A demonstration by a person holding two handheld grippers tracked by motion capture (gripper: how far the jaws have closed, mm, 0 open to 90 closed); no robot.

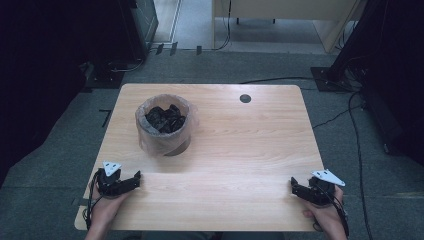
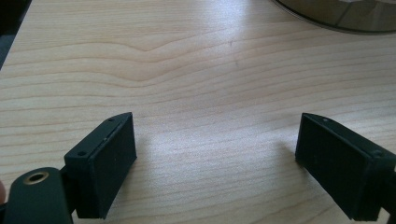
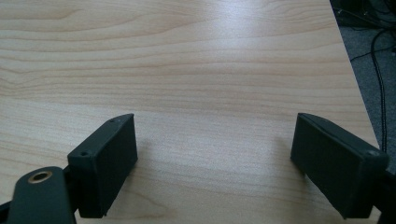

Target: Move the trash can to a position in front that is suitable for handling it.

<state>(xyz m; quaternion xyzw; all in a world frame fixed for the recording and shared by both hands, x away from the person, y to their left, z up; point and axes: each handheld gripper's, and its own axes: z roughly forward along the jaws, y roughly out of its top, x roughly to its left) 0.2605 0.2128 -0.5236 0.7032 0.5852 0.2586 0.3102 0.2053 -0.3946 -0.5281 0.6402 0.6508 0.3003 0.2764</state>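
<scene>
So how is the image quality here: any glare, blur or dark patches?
High view: the table is evenly lit, the surroundings are very dark, and the lined bin is slightly soft. Left gripper view: a pale sheen on the wood, and the near fingers are a bit blurred. Right gripper view: similar sheen, sharp grain.

Table (image 1: 240, 150): pale wood grain, smooth, slight sheen. Bin (image 1: 165, 126): thin crinkled clear plastic liner. Jaws: matt black plastic.
</scene>
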